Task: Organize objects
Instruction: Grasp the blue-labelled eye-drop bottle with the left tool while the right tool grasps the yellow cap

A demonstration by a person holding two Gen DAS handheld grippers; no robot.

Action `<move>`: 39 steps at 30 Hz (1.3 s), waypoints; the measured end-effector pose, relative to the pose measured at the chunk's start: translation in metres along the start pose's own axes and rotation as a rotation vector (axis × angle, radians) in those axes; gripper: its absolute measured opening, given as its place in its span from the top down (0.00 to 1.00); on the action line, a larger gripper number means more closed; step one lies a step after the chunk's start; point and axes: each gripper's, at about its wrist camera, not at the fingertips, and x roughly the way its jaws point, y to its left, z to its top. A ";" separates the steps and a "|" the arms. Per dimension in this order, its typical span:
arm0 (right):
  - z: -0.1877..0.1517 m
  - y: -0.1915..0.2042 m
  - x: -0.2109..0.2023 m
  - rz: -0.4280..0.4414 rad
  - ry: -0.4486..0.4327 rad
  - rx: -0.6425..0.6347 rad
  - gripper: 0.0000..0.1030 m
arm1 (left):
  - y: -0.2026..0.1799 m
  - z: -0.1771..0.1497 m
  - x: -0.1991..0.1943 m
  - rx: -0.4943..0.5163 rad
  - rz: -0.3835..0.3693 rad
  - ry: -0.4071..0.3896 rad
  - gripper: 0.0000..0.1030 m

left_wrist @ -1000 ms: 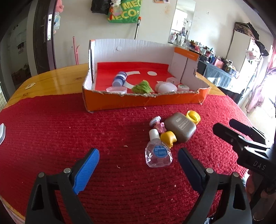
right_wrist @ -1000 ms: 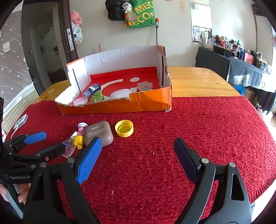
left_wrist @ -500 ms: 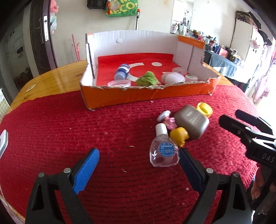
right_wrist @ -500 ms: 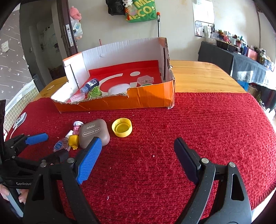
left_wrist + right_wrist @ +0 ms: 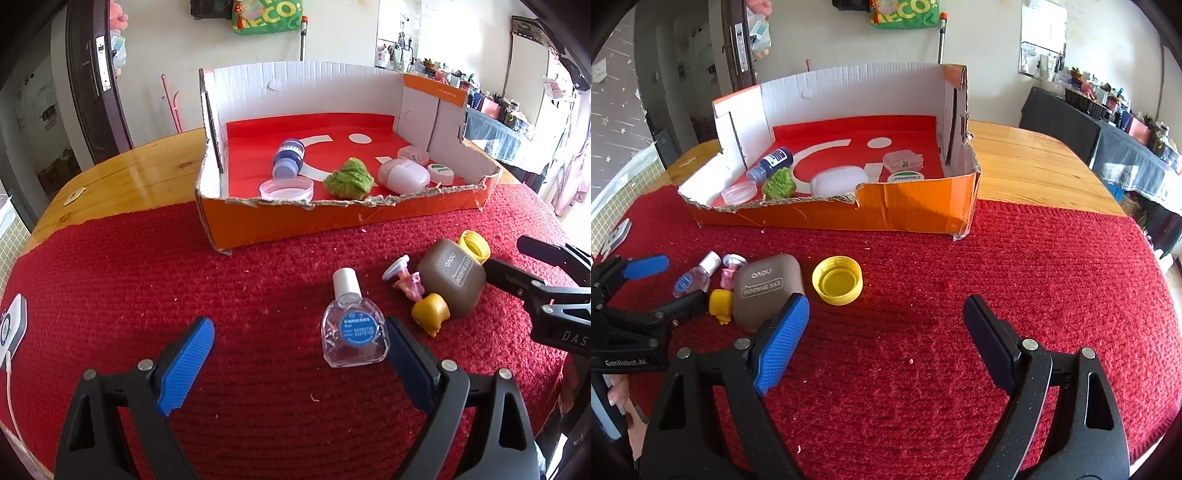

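Here both the left gripper (image 5: 299, 354) and the right gripper (image 5: 886, 325) hold their jaws wide and empty, probably to take the clear bottle (image 5: 352, 328) and the yellow cap (image 5: 837, 280) for the box (image 5: 332, 221).

Both grippers are black plastic clamp-style things with silver rivets: left gripper (image 5: 299, 350) and right gripper (image 5: 886, 325) each have one ribbed bright-blue pad and one dark navy. White "GenRobot.AI" lettering, lower left of the right view.
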 end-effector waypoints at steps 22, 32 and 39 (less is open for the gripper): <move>0.021 0.007 0.026 -0.003 0.133 -0.078 0.17 | 0.005 -0.001 -0.002 0.032 -0.028 -0.003 0.19; 0.023 0.009 0.027 -0.001 0.131 -0.081 0.18 | -0.003 0.002 -0.004 0.043 -0.071 -0.014 0.38; 0.024 0.012 0.027 0.020 0.117 -0.079 0.30 | -0.005 0.000 -0.006 0.040 -0.099 -0.019 0.45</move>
